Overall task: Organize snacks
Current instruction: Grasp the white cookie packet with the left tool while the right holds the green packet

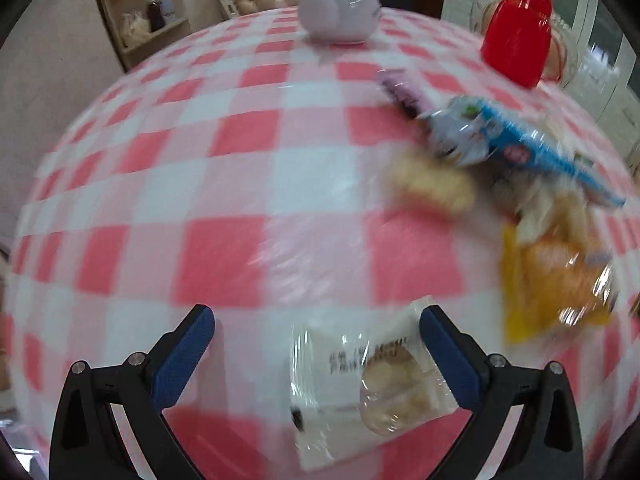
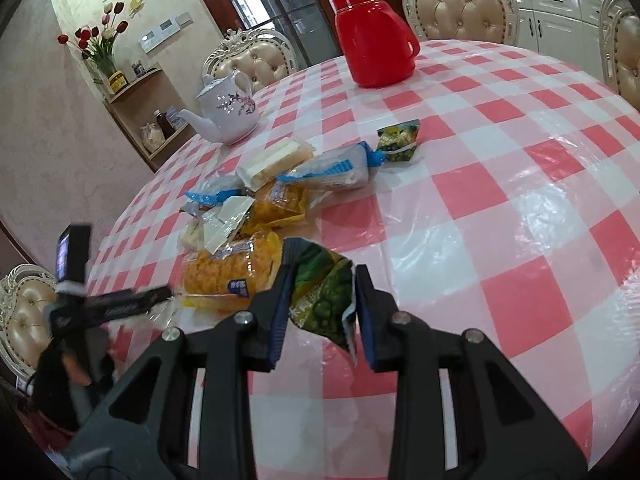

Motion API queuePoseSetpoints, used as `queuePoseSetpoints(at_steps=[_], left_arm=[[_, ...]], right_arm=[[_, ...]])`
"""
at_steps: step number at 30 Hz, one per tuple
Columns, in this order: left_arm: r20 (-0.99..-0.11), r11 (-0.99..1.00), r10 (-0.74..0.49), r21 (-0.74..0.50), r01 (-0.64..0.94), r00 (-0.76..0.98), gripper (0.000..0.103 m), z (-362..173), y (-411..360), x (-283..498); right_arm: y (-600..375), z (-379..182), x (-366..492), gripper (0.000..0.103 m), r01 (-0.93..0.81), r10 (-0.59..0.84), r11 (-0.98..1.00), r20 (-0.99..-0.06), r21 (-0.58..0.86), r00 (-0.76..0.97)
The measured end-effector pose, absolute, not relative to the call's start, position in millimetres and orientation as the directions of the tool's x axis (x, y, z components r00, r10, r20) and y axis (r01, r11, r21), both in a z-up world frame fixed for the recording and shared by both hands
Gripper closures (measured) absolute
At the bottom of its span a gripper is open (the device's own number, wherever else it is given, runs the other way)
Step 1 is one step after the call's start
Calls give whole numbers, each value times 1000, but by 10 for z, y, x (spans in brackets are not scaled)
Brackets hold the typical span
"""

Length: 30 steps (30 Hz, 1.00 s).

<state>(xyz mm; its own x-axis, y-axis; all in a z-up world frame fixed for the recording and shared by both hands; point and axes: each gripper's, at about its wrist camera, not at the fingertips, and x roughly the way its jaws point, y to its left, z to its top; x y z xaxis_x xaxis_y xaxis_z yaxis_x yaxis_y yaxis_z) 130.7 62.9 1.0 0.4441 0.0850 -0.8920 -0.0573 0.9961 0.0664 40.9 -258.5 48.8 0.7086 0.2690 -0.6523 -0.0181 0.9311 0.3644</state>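
Observation:
In the left wrist view my left gripper [image 1: 318, 314] is open over the checked tablecloth [image 1: 224, 184]. A clear packet with a pale round pastry [image 1: 372, 388] lies between its blue fingers, near the right one, with neither pad pressing on it. The picture is blurred. To the right lie a yellow snack bag [image 1: 556, 292], a blue-and-clear packet [image 1: 520, 140] and a purple packet [image 1: 404, 92]. In the right wrist view my right gripper [image 2: 322, 268] is shut on a green pea snack packet [image 2: 324, 296]. A heap of snacks [image 2: 256, 200] lies just beyond, with a second green packet [image 2: 400, 140] farther off.
A red thermos jug [image 2: 370, 28] and a white flowered teapot [image 2: 226, 114] stand at the far side of the round table. Padded chairs [image 2: 460, 4] ring the table. The other gripper [image 2: 92, 304] shows blurred at the left edge of the right wrist view.

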Motion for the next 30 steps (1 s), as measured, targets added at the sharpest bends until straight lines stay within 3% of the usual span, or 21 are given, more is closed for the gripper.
queuePoseSetpoints(at_steps=[2,3,5,6,8,14,18,20,21,22,23,27,30], left_arm=[[-868,985,168,137,-100,468,0,121,767,1142],[-853,987,156,108,-122,498,0,180,853,1062],[-838,990,59,-18,-136,542,0,235,1021,972],[-837,986,-45,-125,-111,545,0,221,1100,947],[-846,979,-139,-194,-55,514,0,175,1091,922],[-852,986,-54,37,164,520,0,141,698,694],[-865,975,-92,24,223,494,1,33,698,603],[-866,972,-123,-7,234,484,6,31,713,583],[-859,970,-128,-4,244,495,16,34,693,584],[-847,963,-148,-7,268,511,39,71,679,549],[-840,960,-161,-11,281,518,44,87,669,543],[-831,961,-160,-7,277,532,45,82,625,533],[-816,969,-153,-12,247,558,55,79,600,538]], right_arm=[[-2615,479,418,68,-10,270,928,-653,373,707],[-2629,477,424,68,-7,272,926,-654,378,706],[-2636,483,423,68,-7,282,921,-653,390,702],[-2638,486,427,68,-10,291,917,-652,399,700],[-2629,492,433,68,-20,307,911,-647,412,698],[-2693,451,450,68,5,310,901,-652,435,692],[-2692,486,429,68,2,310,900,-645,435,699],[-2664,517,418,68,-12,311,904,-638,426,705],[-2648,529,412,68,-18,308,908,-637,419,707],[-2639,535,410,68,-20,304,910,-637,413,708],[-2631,536,410,68,-20,302,912,-638,409,708],[-2650,508,432,68,-13,306,909,-644,417,701],[-2647,507,433,68,-19,304,911,-642,412,704]])
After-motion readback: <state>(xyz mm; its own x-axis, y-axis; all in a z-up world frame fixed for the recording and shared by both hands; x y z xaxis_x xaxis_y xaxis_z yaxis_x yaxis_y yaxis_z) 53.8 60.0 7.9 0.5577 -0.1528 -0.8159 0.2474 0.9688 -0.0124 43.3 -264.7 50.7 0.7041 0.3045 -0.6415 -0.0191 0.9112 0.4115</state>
